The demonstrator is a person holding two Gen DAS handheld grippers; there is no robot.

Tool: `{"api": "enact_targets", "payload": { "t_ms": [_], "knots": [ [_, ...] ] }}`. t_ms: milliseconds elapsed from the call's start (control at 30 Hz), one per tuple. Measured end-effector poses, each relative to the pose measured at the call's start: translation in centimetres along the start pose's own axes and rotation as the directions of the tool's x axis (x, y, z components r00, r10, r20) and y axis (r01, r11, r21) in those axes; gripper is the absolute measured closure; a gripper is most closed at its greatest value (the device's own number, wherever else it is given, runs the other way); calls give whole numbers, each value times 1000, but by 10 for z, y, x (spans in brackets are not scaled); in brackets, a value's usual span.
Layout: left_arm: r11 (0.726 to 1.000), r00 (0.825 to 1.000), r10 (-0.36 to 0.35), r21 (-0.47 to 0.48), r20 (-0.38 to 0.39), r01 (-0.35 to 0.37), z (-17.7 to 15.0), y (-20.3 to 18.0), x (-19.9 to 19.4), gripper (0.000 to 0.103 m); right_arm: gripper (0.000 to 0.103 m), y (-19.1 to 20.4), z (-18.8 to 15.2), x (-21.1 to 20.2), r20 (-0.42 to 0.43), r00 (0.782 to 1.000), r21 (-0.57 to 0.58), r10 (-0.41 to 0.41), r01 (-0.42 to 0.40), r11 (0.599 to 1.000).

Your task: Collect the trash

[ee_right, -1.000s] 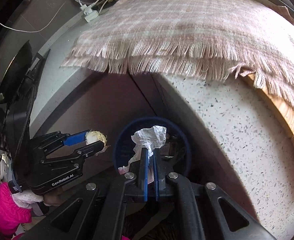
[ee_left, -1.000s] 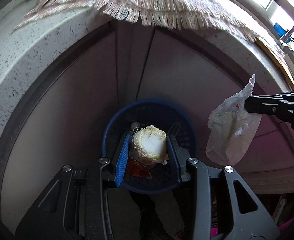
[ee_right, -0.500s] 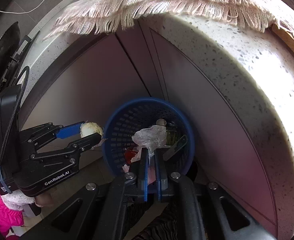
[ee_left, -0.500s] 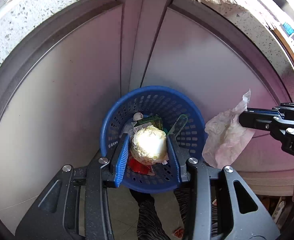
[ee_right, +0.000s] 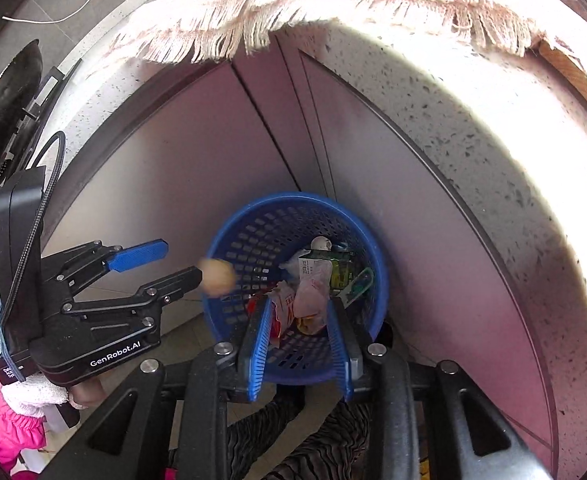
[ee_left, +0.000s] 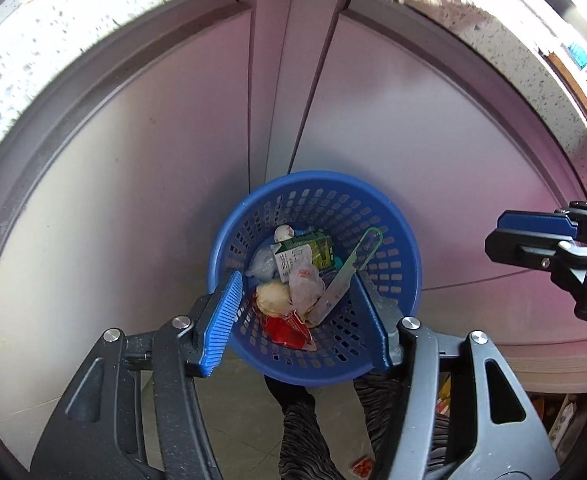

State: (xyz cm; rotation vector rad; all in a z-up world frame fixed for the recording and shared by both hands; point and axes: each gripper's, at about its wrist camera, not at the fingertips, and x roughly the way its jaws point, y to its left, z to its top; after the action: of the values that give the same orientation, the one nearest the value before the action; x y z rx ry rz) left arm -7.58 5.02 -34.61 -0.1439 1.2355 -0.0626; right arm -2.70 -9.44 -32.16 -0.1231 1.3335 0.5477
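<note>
Both grippers point steeply down, side by side. The left gripper (ee_left: 299,300) has its jaws opening, nothing pressed between the pads. The right gripper (ee_right: 299,336) is opening too, its jaws likewise free.

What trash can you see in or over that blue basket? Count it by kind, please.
Crumpled plastic bags: 2
Green-and-white carton: 1
Green-handled knife: 1
Red wrapper: 1
Yellowish ball: 1
Small white round piece: 1
Total: 7
</note>
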Motion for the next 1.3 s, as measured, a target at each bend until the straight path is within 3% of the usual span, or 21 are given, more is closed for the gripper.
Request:
{"api": "enact_targets", "payload": {
  "t_ms": [133, 633, 867, 1167, 1300],
  "knots": [
    [1000, 1000, 2, 1, 12, -2, 1, -2, -6, 45, 68, 3, 0, -10, 13, 1000, -11, 2, -2, 1000],
    [1000, 996, 4, 30, 88, -7, 13, -13, -51, 45, 68, 11, 0, -58, 92, 996, -41, 22, -18, 999],
    [1000, 988, 4, 27, 153, -8, 25, -20, -91, 45, 68, 7, 2, -98, 153, 988, -40, 26, -21, 999],
    [1000, 956, -4, 15, 294, -1, 61, -39, -157, 44, 52, -10, 15, -165, 284, 959, -13, 24, -21, 1000],
    [1000, 925, -18, 20, 380, 11, 81, -50, -186, 25, 37, -21, 23, -199, 358, 934, 9, 4, -8, 1000]
  ]
}}
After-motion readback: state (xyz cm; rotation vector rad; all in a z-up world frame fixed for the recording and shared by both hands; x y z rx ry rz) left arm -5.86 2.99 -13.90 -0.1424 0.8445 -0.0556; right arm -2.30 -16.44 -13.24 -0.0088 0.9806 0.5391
